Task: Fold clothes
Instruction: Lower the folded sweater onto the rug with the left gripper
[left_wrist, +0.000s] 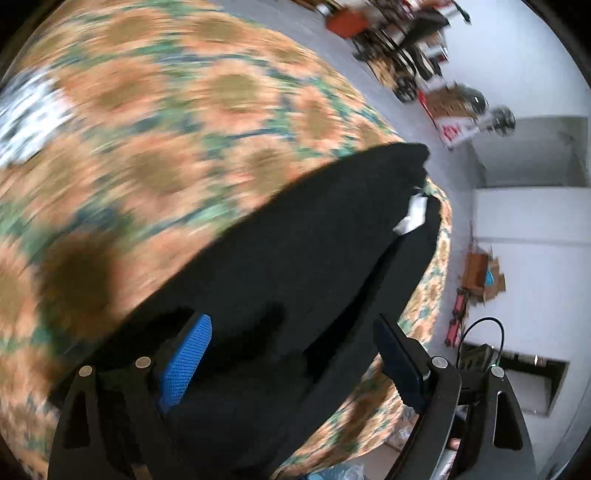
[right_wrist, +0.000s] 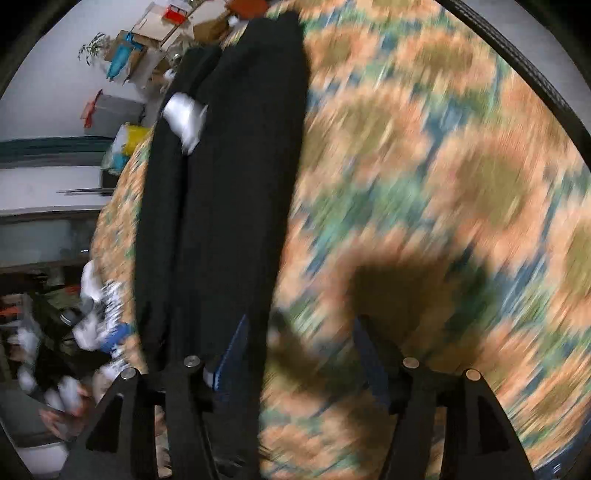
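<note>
The black garment (left_wrist: 295, 258) lies as a long narrow strip near the edge of the flowered tabletop (left_wrist: 166, 110), a white label (left_wrist: 412, 216) showing by its far end. The left tongs (left_wrist: 291, 354) stand wide above it, gripping nothing. The right tongs (right_wrist: 299, 350) stand partly apart, empty, just beside the strip. Judging by this, a good fold means pinching both near corners evenly and carrying them straight toward the label end.
</note>
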